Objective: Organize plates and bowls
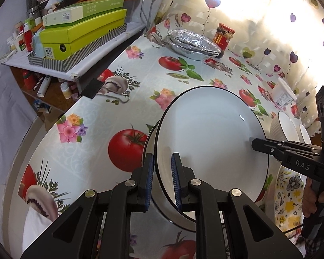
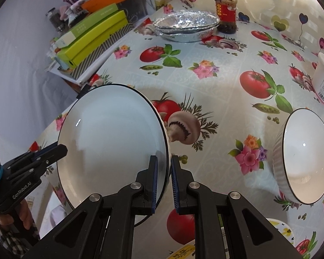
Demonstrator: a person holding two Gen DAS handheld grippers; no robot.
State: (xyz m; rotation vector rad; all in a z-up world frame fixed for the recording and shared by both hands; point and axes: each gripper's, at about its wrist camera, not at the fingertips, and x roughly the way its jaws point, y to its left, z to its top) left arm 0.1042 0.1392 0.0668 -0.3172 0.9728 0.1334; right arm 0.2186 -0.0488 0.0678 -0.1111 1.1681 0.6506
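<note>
Gripping the white black-rimmed plate (image 1: 211,133) from both sides: my left gripper (image 1: 162,168) has its blue pads closed on the near-left rim, one pad above and one below, and my right gripper (image 2: 164,172) pinches the opposite rim the same way, jaws nearly together with only the rim between them. The plate is carried tilted over the fruit-and-vegetable tablecloth (image 1: 140,82). In the left wrist view a second black-rimmed edge (image 1: 148,136) shows just under and beside the held plate; I cannot tell whether that is another plate already laid down or part of the same dish, nor whether the two touch. Judged status: early to middle. This plate is in hand and not yet set down. A ribbed white bowl (image 2: 306,157) with a dark rim stands apart on the cloth to the right, with a second rim (image 1: 305,133) just behind it in the left wrist view, so the bowls seem not yet gathered. A yellow flowered plate (image 1: 289,200) lies at the near right edge, partly hidden by my right gripper. The foil pans (image 2: 185,24) and the red-lidded jar (image 2: 225,10) sit at the far end, well apart. Remaining, as I judge it: place this plate on its stack, then nest the bowls.
</note>
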